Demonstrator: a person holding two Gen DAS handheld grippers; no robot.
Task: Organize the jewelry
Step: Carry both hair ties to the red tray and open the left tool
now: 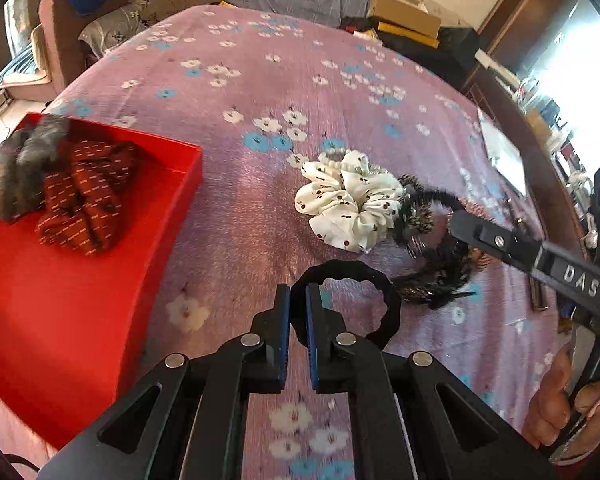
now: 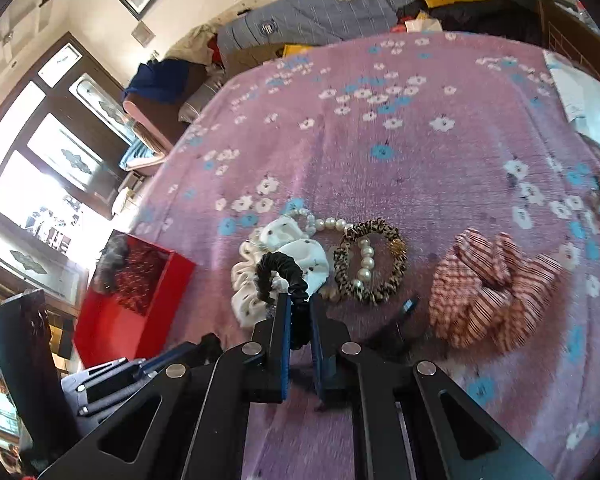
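My left gripper is shut on a thin black hair tie, whose ring hangs to the right of the pads, above the pink floral blanket. My right gripper is shut on a black satin scrunchie, which arches up over a white cherry-print scrunchie. In the left wrist view the right gripper reaches in from the right beside that white scrunchie. A red box at the left holds a grey furry scrunchie and a red patterned scrunchie.
A pearl bracelet, a leopard-print scrunchie and a pink plaid scrunchie lie on the blanket right of the white one. The red box sits near the bed's left edge. A paper sheet lies far right. Bedding and boxes pile behind.
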